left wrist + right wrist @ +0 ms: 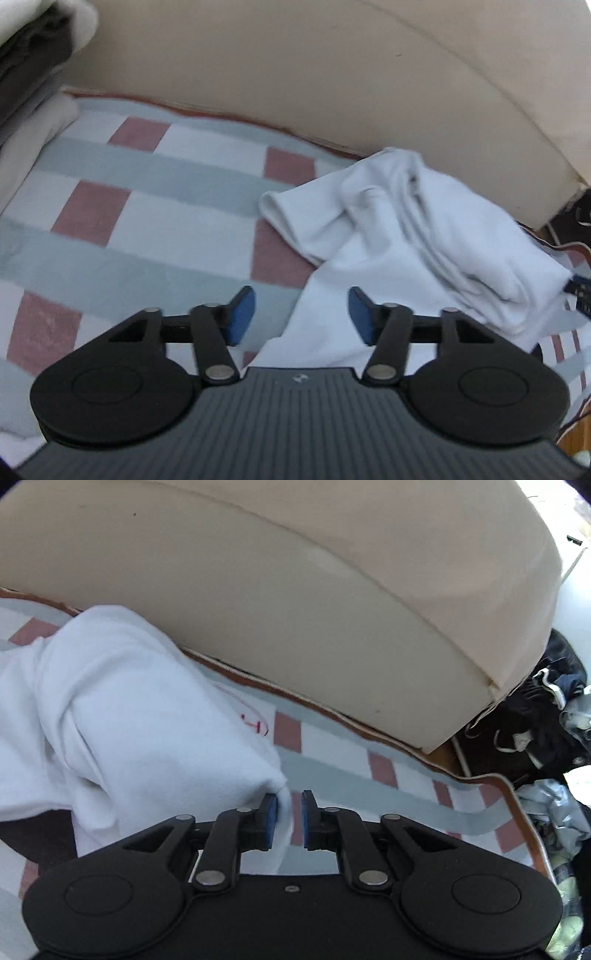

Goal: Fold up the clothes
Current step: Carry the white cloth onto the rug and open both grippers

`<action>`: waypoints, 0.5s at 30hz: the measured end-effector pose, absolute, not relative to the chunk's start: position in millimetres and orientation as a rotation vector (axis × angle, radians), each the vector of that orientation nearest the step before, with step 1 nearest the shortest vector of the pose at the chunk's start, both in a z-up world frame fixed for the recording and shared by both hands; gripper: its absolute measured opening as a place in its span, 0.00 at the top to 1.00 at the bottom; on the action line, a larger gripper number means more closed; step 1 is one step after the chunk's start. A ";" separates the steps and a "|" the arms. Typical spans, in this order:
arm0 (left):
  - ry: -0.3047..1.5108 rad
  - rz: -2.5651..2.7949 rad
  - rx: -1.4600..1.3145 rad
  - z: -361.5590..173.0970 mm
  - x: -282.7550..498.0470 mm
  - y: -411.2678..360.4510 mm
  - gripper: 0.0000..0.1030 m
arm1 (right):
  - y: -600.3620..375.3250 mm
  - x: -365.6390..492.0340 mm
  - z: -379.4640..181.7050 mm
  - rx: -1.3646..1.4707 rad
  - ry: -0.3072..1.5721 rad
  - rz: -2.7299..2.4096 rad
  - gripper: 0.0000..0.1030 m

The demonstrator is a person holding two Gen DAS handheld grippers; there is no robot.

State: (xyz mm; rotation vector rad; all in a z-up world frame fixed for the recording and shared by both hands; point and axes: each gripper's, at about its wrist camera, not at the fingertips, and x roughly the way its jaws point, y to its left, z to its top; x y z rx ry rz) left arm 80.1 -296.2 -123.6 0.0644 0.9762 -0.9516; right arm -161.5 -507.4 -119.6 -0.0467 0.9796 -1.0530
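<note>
A white garment [424,240] lies crumpled on a checked blanket [147,166], at the right of the left wrist view. My left gripper [302,317] hangs open just above the garment's near edge; nothing is pinched between its blue pads [242,317]. In the right wrist view the same white garment [129,709] lies bunched at the left, with a red print showing on it. My right gripper [289,819] has its jaws narrowly apart. A corner of the garment hangs between them against the left pad [269,819], and a gap shows beside the right pad.
A beige cushion [295,609] rises right behind the blanket [369,786]. A stack of folded dark and white clothes [29,55] sits at the far left. A dark heap of loose clothes [535,720] lies past the blanket's right edge.
</note>
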 end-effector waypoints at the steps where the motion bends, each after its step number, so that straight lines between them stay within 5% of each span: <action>1: 0.976 -0.963 0.060 -123.2 80.8 -296.3 0.62 | -504.3 -164.4 -111.9 -0.032 0.939 -1.070 0.82; 2: 0.985 -0.972 0.049 -123.1 81.4 -295.4 0.65 | -498.6 -167.4 -101.6 -0.035 0.880 -1.086 0.66; 4: 1.005 -0.989 0.026 -123.1 82.8 -293.7 0.68 | -486.7 -171.6 -81.9 -0.062 0.766 -1.094 0.49; 11: 1.017 -1.032 0.050 -136.2 87.3 -311.4 0.68 | -456.7 -121.7 -98.1 0.030 0.806 -0.628 0.49; 15: 0.978 -1.016 0.133 -149.9 81.4 -320.7 0.68 | -413.2 -74.3 -141.6 -0.268 0.897 -0.501 0.50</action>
